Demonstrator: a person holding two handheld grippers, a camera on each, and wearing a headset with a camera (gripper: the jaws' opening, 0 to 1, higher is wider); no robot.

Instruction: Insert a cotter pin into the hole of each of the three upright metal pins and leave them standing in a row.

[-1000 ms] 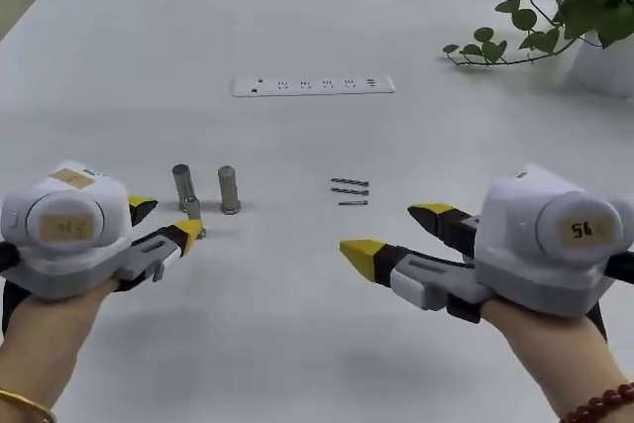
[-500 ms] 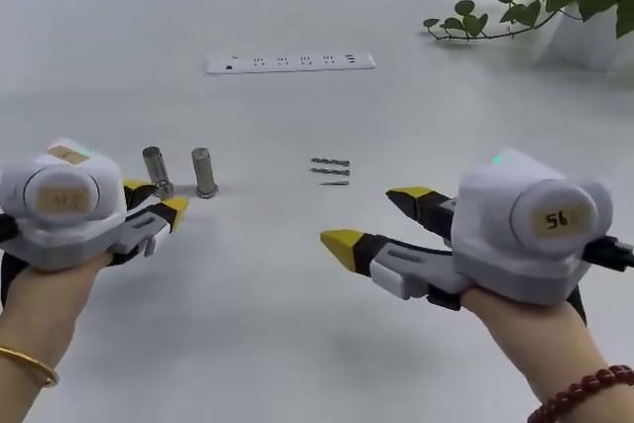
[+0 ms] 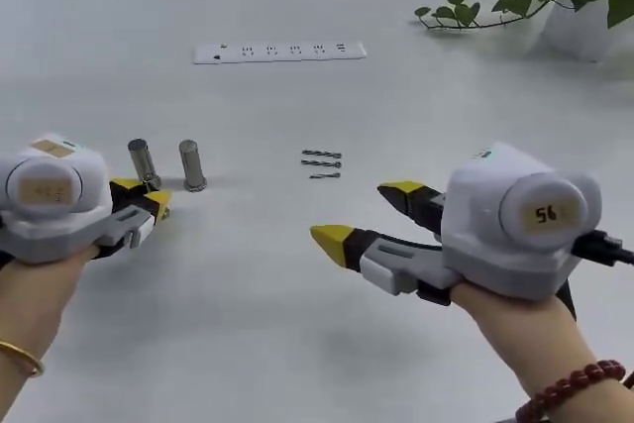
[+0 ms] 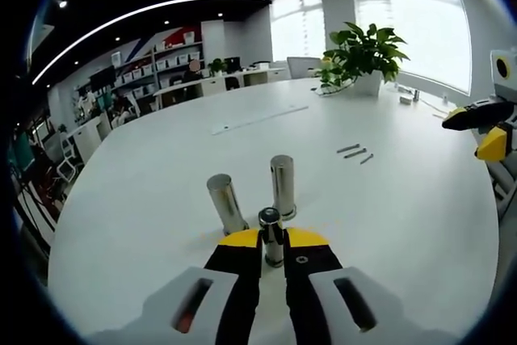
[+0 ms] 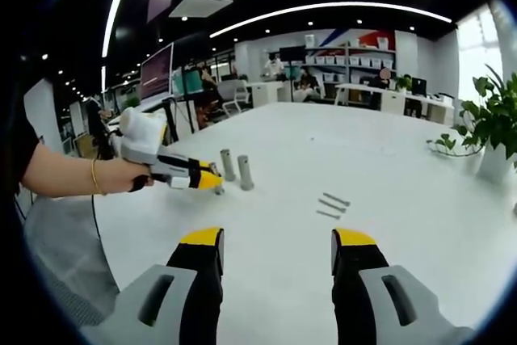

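Left gripper [image 4: 273, 240] is squeezed tight on the nearest metal pin [image 4: 269, 220]; I should hold it straight up. Right gripper [image 3: 371, 213] is wide open, holding nothing. Two more pins [image 4: 281, 185] stand just behind. Farther off lie the cotter pins [image 3: 320, 164]; I'd grab one by its end.

- I read "56" on the yellow label [image 3: 546, 214] on the right gripper [image 3: 367, 213].
- The left gripper [image 3: 142, 195] has a sticker [image 3: 45, 188] too blurred for me to read.
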